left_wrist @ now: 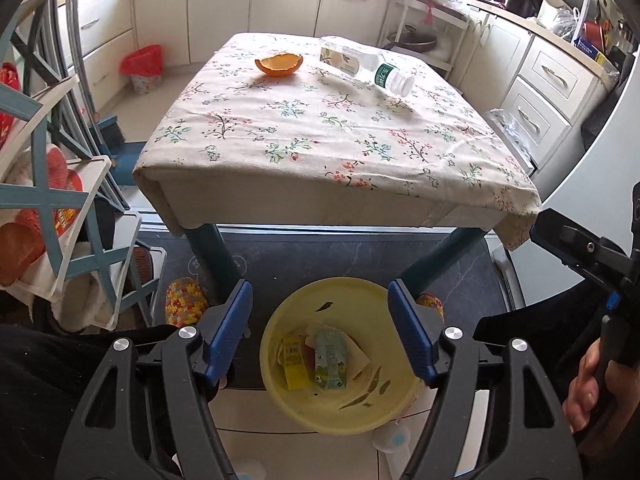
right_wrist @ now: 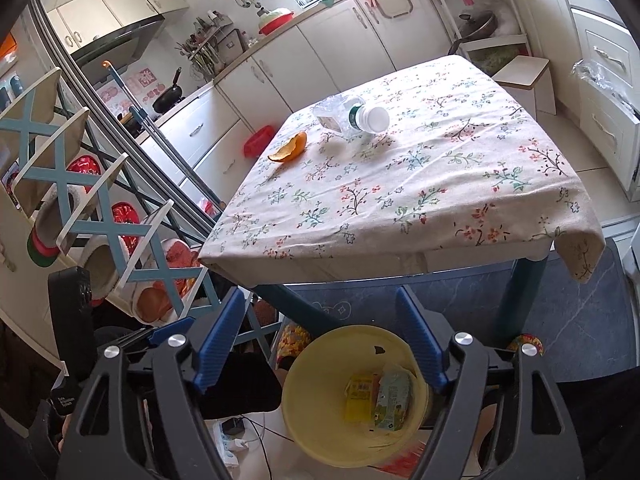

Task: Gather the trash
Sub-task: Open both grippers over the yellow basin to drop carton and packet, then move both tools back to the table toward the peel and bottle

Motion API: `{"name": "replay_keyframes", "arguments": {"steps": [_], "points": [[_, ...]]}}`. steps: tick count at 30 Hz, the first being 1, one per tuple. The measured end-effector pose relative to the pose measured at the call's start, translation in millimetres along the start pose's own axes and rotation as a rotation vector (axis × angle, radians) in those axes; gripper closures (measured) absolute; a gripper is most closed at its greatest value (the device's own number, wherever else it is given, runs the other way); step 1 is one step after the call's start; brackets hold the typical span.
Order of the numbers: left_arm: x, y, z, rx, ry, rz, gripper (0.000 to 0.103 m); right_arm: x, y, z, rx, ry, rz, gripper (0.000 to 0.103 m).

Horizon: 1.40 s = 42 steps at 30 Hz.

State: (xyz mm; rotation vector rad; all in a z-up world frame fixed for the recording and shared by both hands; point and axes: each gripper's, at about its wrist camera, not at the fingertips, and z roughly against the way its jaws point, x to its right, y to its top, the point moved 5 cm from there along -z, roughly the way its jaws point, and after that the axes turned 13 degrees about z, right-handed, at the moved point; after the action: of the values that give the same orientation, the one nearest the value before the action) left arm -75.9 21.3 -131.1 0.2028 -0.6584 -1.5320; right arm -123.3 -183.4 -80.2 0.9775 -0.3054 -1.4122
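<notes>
Orange peel (left_wrist: pixel 279 65) beside toppled bottle (left_wrist: pixel 366 65) on floral table (left_wrist: pixel 340 148), yellow bin (left_wrist: pixel 340 412) below (cartons inside), both grippers (left_wrist: pixel 320 332) (right_wrist: pixel 320 340) spread, holding nothing.

I am looking into a home kitchen. I see white cupboards (right_wrist: pixel 280 60) with drawers along the walls, a black frying pan (right_wrist: pixel 166 98) on the counter (right_wrist: pixel 248 54) by the stove, a white kettle (left_wrist: pixel 550 6) near the counter's far right end, and a small bin with a red bag (left_wrist: pixel 144 66) on the floor. In the middle stands a little table with a flowery cloth (left_wrist: pixel 332 128), and a rack of slippers (right_wrist: pixel 96 216) is at the left edge.
</notes>
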Motion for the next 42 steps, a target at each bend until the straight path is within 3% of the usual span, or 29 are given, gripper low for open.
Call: {"name": "replay_keyframes", "arguments": {"steps": [11, 22, 30, 42], "points": [[0, 1, 2, 0.01, 0.006, 0.001, 0.036, -5, -1, -1, -0.006, -0.002, 0.015, 0.028], [4, 14, 11, 0.079, 0.047, -0.038, 0.029, -17, 10, -2, 0.006, -0.003, 0.081, 0.026], [13, 38, 21, 0.13, 0.057, -0.076, 0.021, -16, 43, -6, 0.02, -0.013, 0.143, 0.022], [12, 124, 0, 0.184, 0.103, -0.121, 0.018, 3, 127, -54, -0.012, -0.068, 0.296, 0.017]]}}
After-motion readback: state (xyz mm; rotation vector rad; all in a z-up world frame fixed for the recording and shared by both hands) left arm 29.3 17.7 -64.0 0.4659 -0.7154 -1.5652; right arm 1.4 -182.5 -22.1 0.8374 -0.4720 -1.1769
